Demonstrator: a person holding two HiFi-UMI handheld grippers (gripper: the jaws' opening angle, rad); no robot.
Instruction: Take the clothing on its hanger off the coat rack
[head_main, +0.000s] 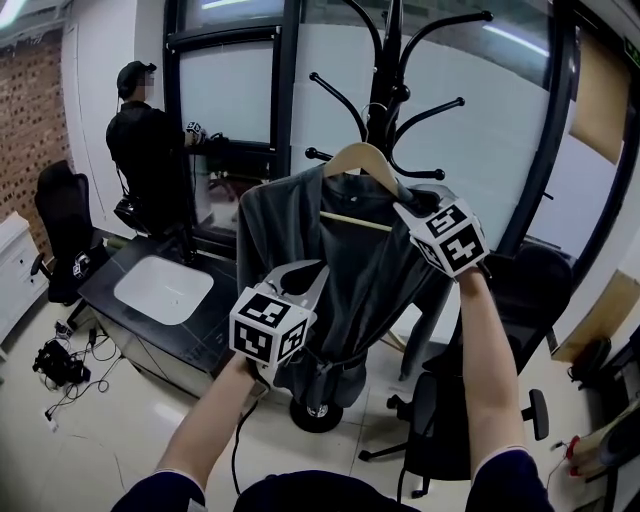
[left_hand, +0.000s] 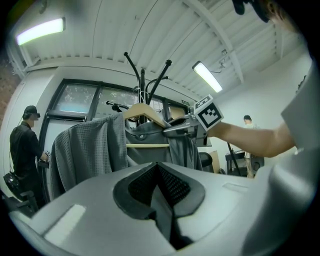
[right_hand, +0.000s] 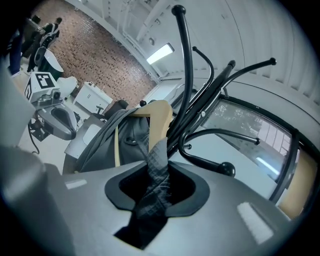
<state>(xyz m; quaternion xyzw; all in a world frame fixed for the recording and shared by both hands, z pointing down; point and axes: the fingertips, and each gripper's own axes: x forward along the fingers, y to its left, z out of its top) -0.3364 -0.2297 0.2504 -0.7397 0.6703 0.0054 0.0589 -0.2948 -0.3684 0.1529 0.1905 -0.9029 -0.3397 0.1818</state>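
So the room's an office: white tiled floor (head_main: 130, 430), brick wall (head_main: 35, 110) on the left, and big black-framed windows (head_main: 225, 95) along the back. There's a low black counter (head_main: 120, 258) on the left with a white tray (head_main: 163, 288) lying flat in the middle of it. A black office chair (head_main: 62, 225) sits just off the counter's left end. A tangle of cables (head_main: 60, 365) lies on the floor by its near left corner. A person in black (head_main: 145, 150) stands at the window behind the counter's far edge. Another chair (head_main: 440, 430) is down on the right. The left gripper view looks up at a white panelled ceiling with strip lights (left_hand: 207, 76).

The coat rack (head_main: 388, 70) is black, with a round base (head_main: 317, 415) on the floor. The wooden hanger (head_main: 365, 155) sits right up against the pole, below the curved pegs. I honestly can't tell if its hook is still on a peg. The grey shirt (head_main: 290, 215) is draped over it and hangs down most of the pole.

The right tool (head_main: 410, 205) is up at the hanger's right shoulder, and its jaws are clamped on a fold of the shirt's fabric. The left tool (head_main: 305, 275) is lower, in front of the shirt's left half. Its pads look pressed together with nothing between them.
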